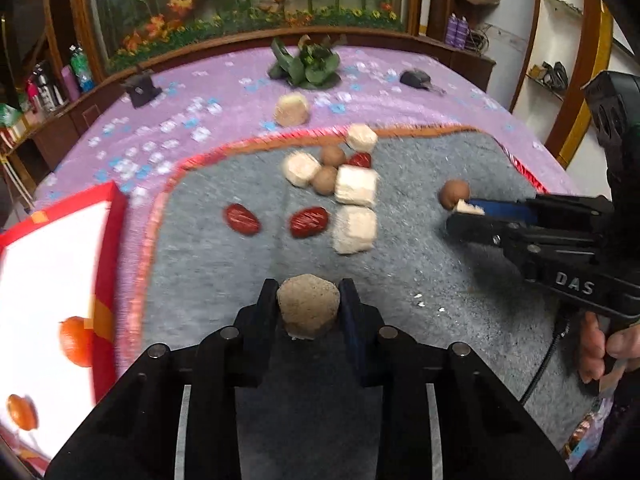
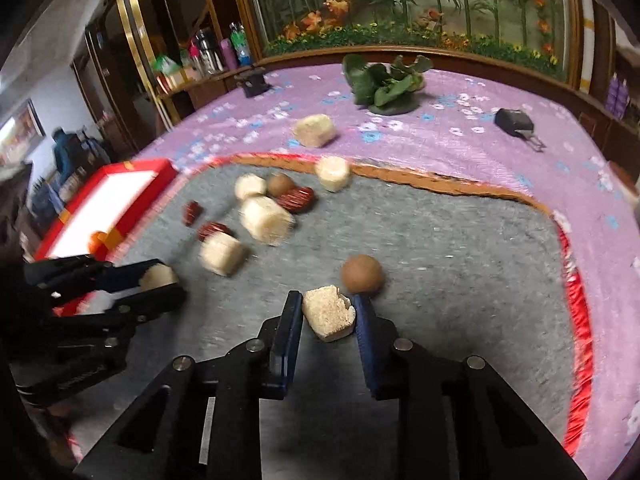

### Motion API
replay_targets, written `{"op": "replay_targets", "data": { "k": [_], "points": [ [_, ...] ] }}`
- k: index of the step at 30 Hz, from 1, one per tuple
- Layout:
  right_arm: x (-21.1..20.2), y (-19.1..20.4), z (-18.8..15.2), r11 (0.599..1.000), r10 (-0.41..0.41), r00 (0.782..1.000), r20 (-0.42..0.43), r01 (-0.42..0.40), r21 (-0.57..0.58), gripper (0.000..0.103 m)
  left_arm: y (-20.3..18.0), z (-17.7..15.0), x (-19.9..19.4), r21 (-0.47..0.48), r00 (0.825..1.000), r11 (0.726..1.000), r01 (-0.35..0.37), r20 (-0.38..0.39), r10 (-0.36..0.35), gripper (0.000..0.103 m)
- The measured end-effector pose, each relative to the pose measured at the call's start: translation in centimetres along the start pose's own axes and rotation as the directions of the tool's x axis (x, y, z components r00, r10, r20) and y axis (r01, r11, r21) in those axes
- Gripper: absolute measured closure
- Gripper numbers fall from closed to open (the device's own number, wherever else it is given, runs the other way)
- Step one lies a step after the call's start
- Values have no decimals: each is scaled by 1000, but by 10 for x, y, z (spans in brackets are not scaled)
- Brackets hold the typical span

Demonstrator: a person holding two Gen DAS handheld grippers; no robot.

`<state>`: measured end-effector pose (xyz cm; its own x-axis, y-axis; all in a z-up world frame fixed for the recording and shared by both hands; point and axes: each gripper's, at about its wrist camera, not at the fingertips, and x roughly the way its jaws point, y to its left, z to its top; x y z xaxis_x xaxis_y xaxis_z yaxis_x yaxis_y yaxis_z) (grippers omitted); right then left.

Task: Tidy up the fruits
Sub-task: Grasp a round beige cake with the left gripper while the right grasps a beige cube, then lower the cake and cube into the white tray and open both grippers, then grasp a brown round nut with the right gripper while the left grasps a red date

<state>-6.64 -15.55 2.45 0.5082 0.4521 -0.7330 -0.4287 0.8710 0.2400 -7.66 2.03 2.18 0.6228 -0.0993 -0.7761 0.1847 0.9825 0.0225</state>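
Jaws of both grippers grip pale chunks; oranges (image 1: 76, 340) in box (image 1: 116, 216) only left view.

Left hand-held gripper (image 1: 308, 312) clamping a tan lump (image 1: 308, 309), possibly puffed-rice cake, on grey mat (image 1: 224, 280)

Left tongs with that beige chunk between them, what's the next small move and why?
Probably lift it off the grey mat. The left tongs already pinch the beige chunk on both sides, and the red box holding oranges sits just to its left.
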Motion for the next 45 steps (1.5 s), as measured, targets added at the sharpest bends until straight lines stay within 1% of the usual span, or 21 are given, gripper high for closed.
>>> {"op": "replay_targets", "data": {
  "k": [2, 5, 8, 10, 13, 17, 20, 22, 23, 25, 26, 27, 28, 29, 32, 33, 34, 37, 41, 43, 45],
  "points": [
    [-3, 13, 5, 999, 52, 999, 6, -52, -5, 76, 12, -2, -17, -20, 999, 999, -27, 33, 27, 75],
    [-4, 44, 18, 990, 136, 990, 26, -136, -34, 76, 38, -10, -49, -56, 990, 993, -103, 89, 108, 75],
    [7, 87, 34, 974, 213, 977, 16, -211, -81, 77, 74, -24, -73, -113, 970, 972, -205, 106, 217, 75],
    [20, 125, 41, 962, 242, 970, 4, -240, -133, 77, 102, -36, -84, -159, 952, 948, -276, 93, 292, 75],
    [39, 177, 45, 939, 288, 957, -22, -287, -192, 77, 135, -51, -93, -213, 927, 913, -347, 70, 369, 75],
    [65, 234, 40, 912, 315, 947, -63, -320, -255, 77, 170, -69, -96, -262, 904, 876, -405, 28, 426, 75],
    [81, 259, 37, 909, 307, 948, -83, -318, -270, 76, 186, -77, -92, -280, 893, 857, -433, -8, 449, 75],
    [89, 269, 37, 909, 292, 951, -99, -308, -281, 73, 192, -81, -90, -301, 882, 837, -457, -28, 471, 75],
    [89, 270, 37, 908, 292, 951, -106, -310, -283, 73, 195, -82, -89, -303, 877, 831, -467, -39, 479, 72],
    [86, 268, 39, 906, 307, 946, -99, -323, -275, 72, 197, -83, -90, -307, 867, 819, -485, -49, 495, 56],
    [83, 265, 41, 906, 316, 945, -89, -328, -268, 68, 197, -82, -92, -310, 863, 814, -491, -43, 504, 40],
    [79, 258, 43, 908, 326, 943, -73, -333, -253, 64, 195, -81, -94, -313, 857, 809, -498, -31, 515, 28],
    [74, 249, 46, 912, 334, 941, -56, -338, -231, 56, 191, -80, -97, -313, 851, 806, -503, -15, 525, 26],
    [68, 239, 47, 915, 340, 940, -41, -340, -215, 52, 186, -77, -100, -308, 850, 809, -501, 0, 527, 26],
    [51, 203, 50, 940, 302, 953, 14, -295, -174, 52, 167, -69, -105, -282, 865, 838, -468, 46, 499, 25],
    [45, 189, 50, 949, 279, 960, 28, -272, -160, 52, 159, -65, -103, -270, 875, 851, -451, 57, 482, 25],
    [40, 177, 49, 956, 261, 965, 41, -252, -150, 52, 147, -61, -100, -249, 890, 871, -423, 68, 451, 25],
    [19, 129, 44, 980, 184, 979, 89, -175, -97, 50, 113, -49, -89, -179, 919, 913, -366, 88, 385, 25],
    [-13, 53, 30, 997, 67, 987, 148, -71, 18, 40, 69, -35, -72, -79, 941, 945, -318, 93, 325, 25],
    [-21, 24, 24, 998, 7, 988, 154, -16, 56, 40, 52, -29, -63, -44, 953, 956, -289, 84, 291, 25],
    [-26, 1, 17, 997, -47, 989, 142, 37, 75, 40, 41, -26, -59, -29, 960, 963, -270, 74, 271, 25]
  ]
}}
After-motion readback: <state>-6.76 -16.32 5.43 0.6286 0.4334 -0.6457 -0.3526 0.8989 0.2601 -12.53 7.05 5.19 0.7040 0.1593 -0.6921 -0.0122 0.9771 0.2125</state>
